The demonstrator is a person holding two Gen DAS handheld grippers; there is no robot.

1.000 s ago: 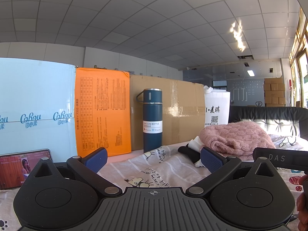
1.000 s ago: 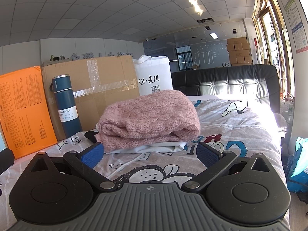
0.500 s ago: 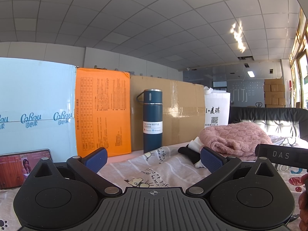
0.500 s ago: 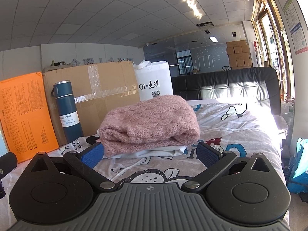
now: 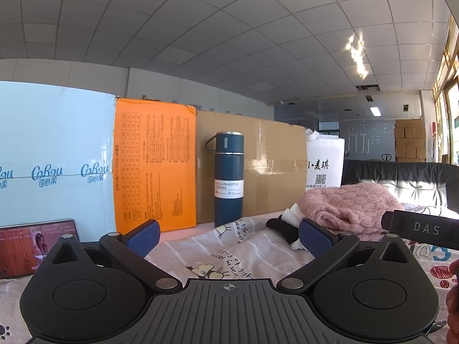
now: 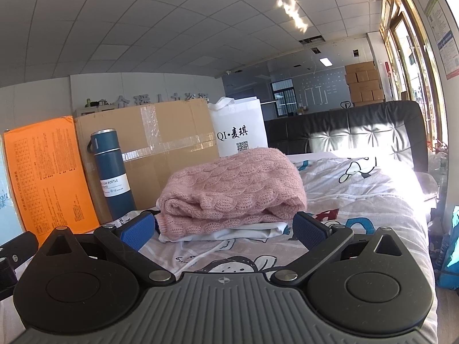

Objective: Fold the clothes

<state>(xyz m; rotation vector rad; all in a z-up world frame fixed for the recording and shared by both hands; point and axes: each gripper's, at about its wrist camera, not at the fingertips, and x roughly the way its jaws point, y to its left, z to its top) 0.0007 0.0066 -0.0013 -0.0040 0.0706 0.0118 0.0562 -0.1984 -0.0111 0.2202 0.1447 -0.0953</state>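
The right tool rose and tilted upward, so the pink knitted sweater sat lower between its spread fingers.

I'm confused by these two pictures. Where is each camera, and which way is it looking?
Left wrist: sits on the left gripper, looking over the cartoon bedsheet at the blue vacuum bottle; its open blue fingers show.
Right wrist: sits on the right gripper, facing the folded pink sweater; its open fingers show.
Shared: bottle, sweater, cardboard box.

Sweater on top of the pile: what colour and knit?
Pink sweater, chunky cable knit; clearest in the right wrist view.
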